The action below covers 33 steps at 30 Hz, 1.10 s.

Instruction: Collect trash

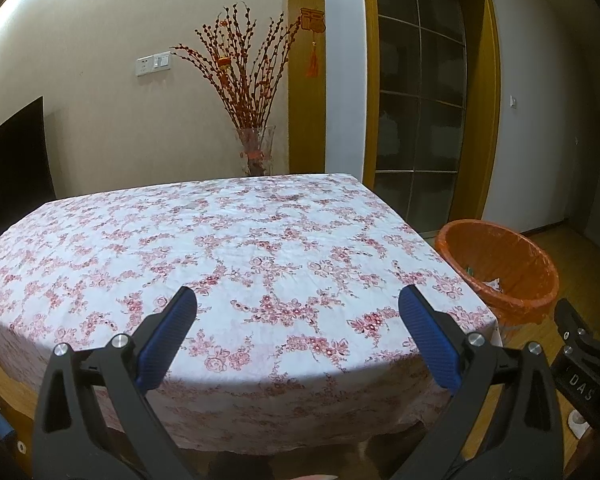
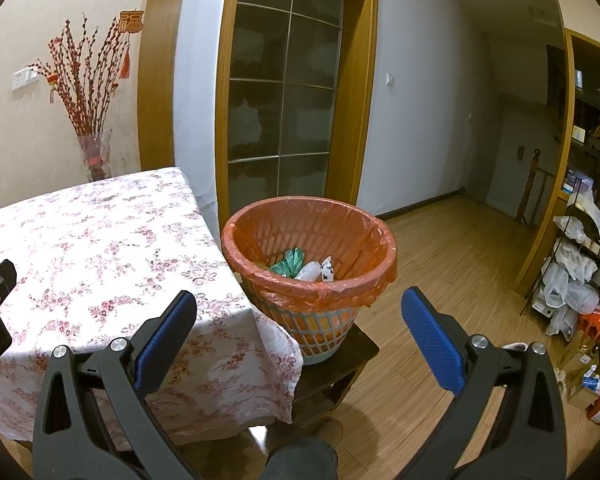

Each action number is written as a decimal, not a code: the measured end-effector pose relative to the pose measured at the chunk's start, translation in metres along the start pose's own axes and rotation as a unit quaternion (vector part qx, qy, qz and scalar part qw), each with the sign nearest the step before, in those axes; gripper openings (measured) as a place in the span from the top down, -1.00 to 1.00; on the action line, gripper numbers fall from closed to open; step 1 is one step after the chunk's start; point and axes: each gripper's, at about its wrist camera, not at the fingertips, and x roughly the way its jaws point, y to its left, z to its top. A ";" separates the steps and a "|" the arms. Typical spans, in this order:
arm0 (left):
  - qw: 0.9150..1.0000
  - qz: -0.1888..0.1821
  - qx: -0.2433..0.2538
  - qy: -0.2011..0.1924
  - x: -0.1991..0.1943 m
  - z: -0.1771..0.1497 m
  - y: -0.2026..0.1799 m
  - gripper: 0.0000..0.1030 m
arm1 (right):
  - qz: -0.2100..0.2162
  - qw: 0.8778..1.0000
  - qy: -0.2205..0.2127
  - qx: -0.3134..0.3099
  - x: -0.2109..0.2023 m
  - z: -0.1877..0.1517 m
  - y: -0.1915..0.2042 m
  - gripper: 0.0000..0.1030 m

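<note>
A trash basket [image 2: 340, 236] lined with an orange bag stands on a low dark stool just right of the table. Inside it lie a green wrapper [image 2: 290, 262] and pale crumpled plastic [image 2: 314, 271]. In the left wrist view the same basket [image 1: 512, 276] shows at the right. My left gripper [image 1: 298, 306] is open above the near edge of the floral tablecloth [image 1: 228, 248], nothing between its blue pads. My right gripper [image 2: 299, 310] is open too, hovering in front of the basket, holding nothing. I see no loose trash on the cloth.
A glass vase of red branches [image 1: 256, 152] stands behind the table by the wall. A wood-framed glass door [image 2: 284, 92] is behind the basket. Shelves and bags [image 2: 580, 280] crowd the right side. A knee [image 2: 300, 460] shows at the bottom.
</note>
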 end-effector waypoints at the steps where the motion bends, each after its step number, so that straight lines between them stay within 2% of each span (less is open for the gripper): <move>1: 1.000 0.000 0.000 0.000 0.000 0.000 0.000 -0.92 | 0.000 1.000 0.000 0.000 0.000 0.000 0.000 -0.97; 33: 1.000 -0.003 0.003 0.005 0.003 0.002 -0.002 -0.92 | 0.000 1.000 0.000 0.001 0.001 0.001 -0.001 -0.97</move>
